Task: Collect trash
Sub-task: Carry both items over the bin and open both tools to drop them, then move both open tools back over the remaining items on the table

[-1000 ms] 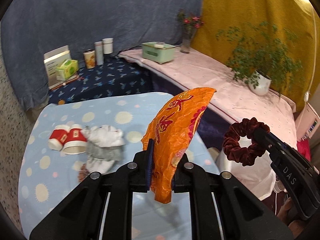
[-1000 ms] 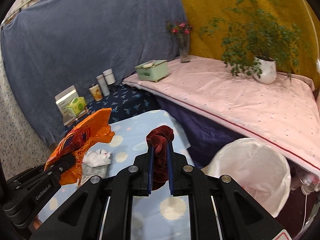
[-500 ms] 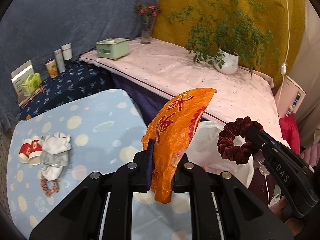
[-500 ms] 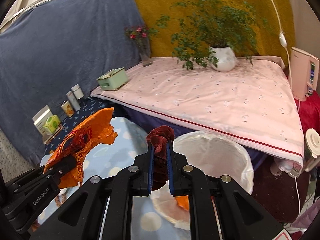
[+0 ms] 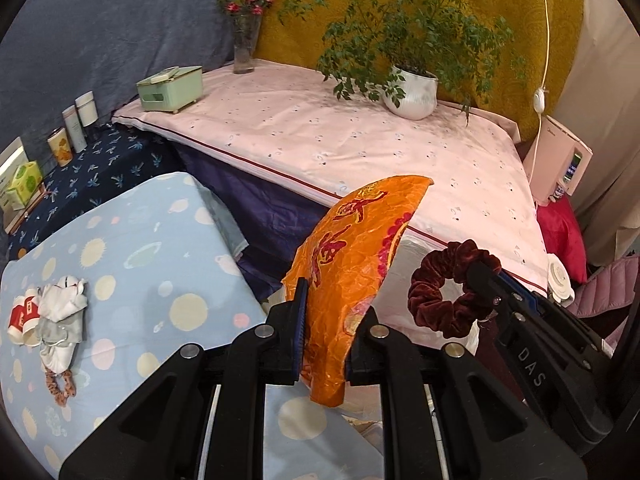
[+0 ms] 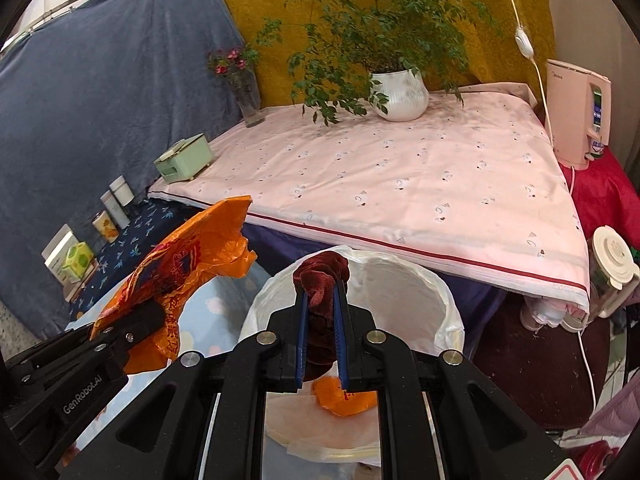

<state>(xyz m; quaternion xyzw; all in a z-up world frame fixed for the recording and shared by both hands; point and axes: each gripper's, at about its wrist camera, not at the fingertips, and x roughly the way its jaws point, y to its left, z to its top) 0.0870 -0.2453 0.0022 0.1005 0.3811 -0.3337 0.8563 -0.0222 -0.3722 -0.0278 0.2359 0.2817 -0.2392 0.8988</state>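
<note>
My left gripper (image 5: 326,312) is shut on a crumpled orange wrapper (image 5: 352,256) with red print, which stands up between its pads; the right wrist view shows that wrapper (image 6: 188,264) at lower left. My right gripper (image 6: 320,312) is shut on a dark red velvet scrunchie (image 6: 320,276), seen from the side in the left wrist view as the scrunchie (image 5: 444,292). Both hang over the rim of a bin lined with a white bag (image 6: 440,308). An orange scrap (image 6: 348,398) lies inside the bag.
On the blue dotted tablecloth (image 5: 132,264) lie red-and-white paper cups (image 5: 22,314), crumpled white tissue (image 5: 62,320) and a brown scrunchie (image 5: 60,382). Behind the bin runs a pink-covered table (image 6: 420,184) with a potted plant (image 6: 396,94), a vase and a green box (image 6: 184,158).
Both grippers have swung right, away from the blue table toward the bin, each still holding its item. The white bag now lies directly under the right gripper.
</note>
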